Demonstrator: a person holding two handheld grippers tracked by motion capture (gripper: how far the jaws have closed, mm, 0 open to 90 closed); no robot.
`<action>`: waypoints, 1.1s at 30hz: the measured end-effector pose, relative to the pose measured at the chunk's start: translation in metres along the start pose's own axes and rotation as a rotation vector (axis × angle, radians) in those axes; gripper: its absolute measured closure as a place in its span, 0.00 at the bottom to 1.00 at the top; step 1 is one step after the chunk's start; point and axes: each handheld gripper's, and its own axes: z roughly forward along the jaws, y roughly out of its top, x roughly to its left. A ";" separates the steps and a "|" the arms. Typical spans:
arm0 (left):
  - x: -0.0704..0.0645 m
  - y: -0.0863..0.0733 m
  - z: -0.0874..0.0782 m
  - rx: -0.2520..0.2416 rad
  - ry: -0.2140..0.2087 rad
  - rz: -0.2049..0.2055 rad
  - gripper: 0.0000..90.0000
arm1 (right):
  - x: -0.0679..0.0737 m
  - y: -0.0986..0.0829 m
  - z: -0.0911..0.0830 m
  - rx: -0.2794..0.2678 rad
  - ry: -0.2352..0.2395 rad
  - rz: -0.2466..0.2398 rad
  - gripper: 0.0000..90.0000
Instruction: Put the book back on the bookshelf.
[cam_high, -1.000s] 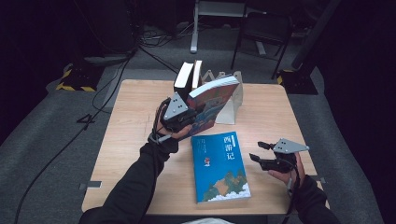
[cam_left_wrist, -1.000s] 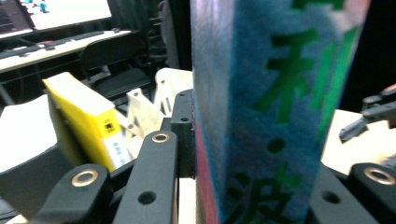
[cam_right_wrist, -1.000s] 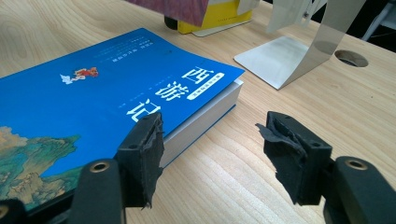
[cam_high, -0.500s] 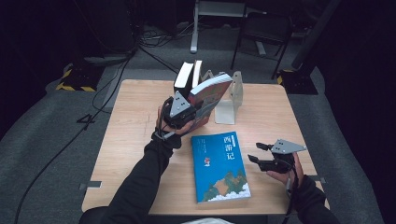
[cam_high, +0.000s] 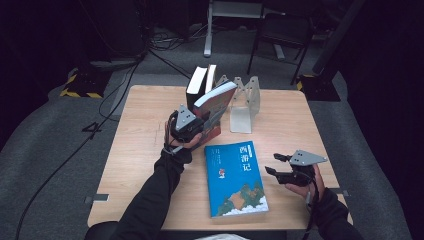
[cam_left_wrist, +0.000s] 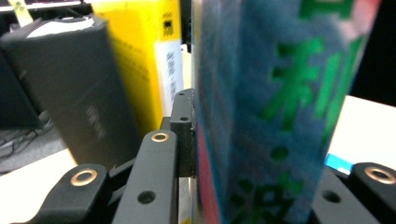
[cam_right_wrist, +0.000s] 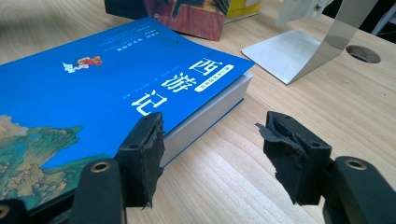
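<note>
Books going up on end near the table's (cam_high: 150, 125) far edge: left gripper (cam_high: 192, 126) clamps the tilted book (cam_high: 216, 100), leaning toward the black book (cam_high: 196, 86). Tip it upright before letting go. Right gripper (cam_high: 276, 165) waits, jaws apart, just beside the flat blue book (cam_high: 235, 177) at the near edge.

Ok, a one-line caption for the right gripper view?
Open right gripper beside the blue book lying flat on the wooden table.

Relative to the flat book (cam_high: 236, 178), the bookend (cam_high: 243, 106) stands behind, standing books (cam_high: 201, 82) behind-left, the held book (cam_high: 214, 102) between them
</note>
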 end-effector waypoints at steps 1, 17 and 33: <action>0.000 0.000 0.000 0.000 0.000 0.000 0.82 | 0.000 0.000 0.000 0.003 0.001 -0.001 0.43; 0.014 -0.037 -0.004 0.118 -0.064 -0.014 0.76 | 0.001 -0.002 0.002 0.015 0.005 -0.003 0.43; -0.001 -0.052 0.014 0.143 0.009 -0.089 0.82 | 0.001 -0.003 0.006 0.033 0.019 0.009 0.45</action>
